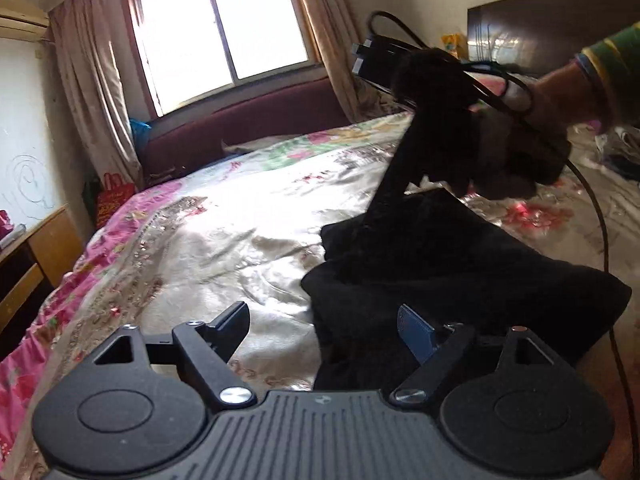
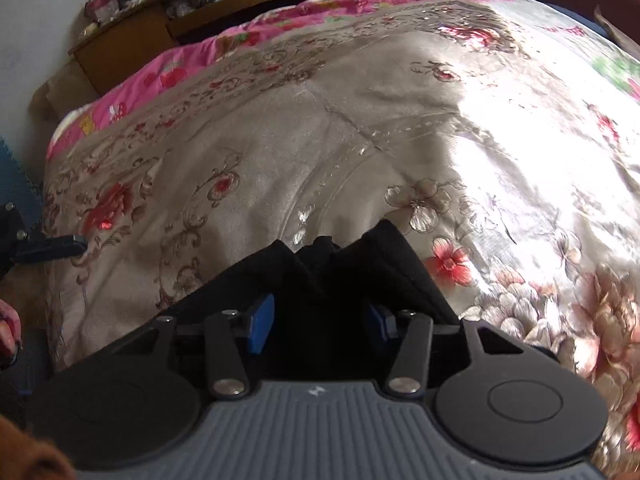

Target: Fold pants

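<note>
Hidden behind bunched black pants point(image 2: 320, 280): most of the right gripper's point(image 2: 322, 322) blue pads point(image 2: 262, 322). Cut off at the frame edge: left gripper point(image 2: 48, 248). Washed out by glare: window point(image 1: 220, 28), bedspread point(image 2: 520, 152) pattern.

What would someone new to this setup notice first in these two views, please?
Probably the black pants, bunched dark against the shiny floral bedspread, with one part lifted by the right gripper, whose blue-padded fingers hold black cloth between them. Next, the left gripper hanging open at the garment's near edge, and the bright window behind the bed.
</note>
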The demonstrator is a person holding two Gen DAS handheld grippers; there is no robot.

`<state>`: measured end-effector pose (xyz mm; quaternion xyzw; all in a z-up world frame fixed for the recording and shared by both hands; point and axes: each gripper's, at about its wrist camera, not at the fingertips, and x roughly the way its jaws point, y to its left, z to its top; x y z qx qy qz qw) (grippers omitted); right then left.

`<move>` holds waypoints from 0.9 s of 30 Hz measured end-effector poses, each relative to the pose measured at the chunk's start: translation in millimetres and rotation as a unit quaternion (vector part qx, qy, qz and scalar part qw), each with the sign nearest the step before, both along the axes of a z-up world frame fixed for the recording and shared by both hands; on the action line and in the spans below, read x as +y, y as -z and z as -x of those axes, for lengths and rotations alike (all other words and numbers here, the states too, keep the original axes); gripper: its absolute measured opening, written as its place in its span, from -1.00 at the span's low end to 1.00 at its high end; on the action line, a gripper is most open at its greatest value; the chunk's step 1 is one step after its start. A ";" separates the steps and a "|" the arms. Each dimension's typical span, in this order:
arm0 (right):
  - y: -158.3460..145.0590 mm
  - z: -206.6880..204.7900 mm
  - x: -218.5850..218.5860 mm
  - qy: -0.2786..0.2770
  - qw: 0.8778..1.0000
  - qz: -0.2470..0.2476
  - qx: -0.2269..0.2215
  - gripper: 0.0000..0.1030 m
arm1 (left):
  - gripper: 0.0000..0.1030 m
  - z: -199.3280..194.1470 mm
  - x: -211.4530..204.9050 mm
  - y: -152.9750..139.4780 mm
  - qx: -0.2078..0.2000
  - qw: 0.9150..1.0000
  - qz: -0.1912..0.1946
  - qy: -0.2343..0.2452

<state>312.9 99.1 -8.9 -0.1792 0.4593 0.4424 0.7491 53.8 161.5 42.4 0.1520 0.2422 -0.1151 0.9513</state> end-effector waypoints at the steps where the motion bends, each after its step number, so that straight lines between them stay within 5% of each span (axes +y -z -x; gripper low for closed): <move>1: 3.2 -1.9 4.4 0.000 1.000 0.007 0.005 -0.07 | 0.84 -4.0 -3.7 5.2 0.009 1.000 0.002 0.005; 2: 3.2 -2.6 5.7 0.001 1.000 0.009 0.010 -0.22 | 0.84 -7.3 -6.5 10.0 0.020 1.000 0.006 0.013; 4: -7.9 1.2 2.7 0.011 1.000 0.002 0.003 -0.81 | 0.84 -12.8 -8.5 17.3 0.042 0.999 0.018 0.020; 5: -16.2 2.3 -2.5 0.020 1.000 -0.011 0.010 -0.91 | 0.84 -14.3 -7.9 21.5 0.055 0.998 0.027 0.021; 12: -45.8 8.8 -25.1 0.017 0.998 -0.056 0.005 -0.94 | 0.86 -21.3 -4.8 23.8 0.072 0.996 0.057 0.022; 16: -34.8 7.0 -7.8 -0.022 0.999 -0.027 -0.015 -0.75 | 0.86 -26.5 -9.5 25.2 0.074 0.996 0.042 0.038; 18: -20.7 -2.2 4.1 -0.048 0.998 -0.006 0.029 -0.28 | 0.88 -27.9 -10.2 25.9 0.075 0.996 0.038 0.041; 20: -7.0 -4.7 14.6 -0.087 0.995 0.009 0.042 -0.06 | 0.89 -26.9 -9.1 26.6 0.074 0.996 0.041 0.038; 27: -10.2 -11.6 28.9 -0.134 0.991 0.009 0.021 0.05 | 0.93 -24.9 -10.1 32.3 0.067 0.996 0.040 0.035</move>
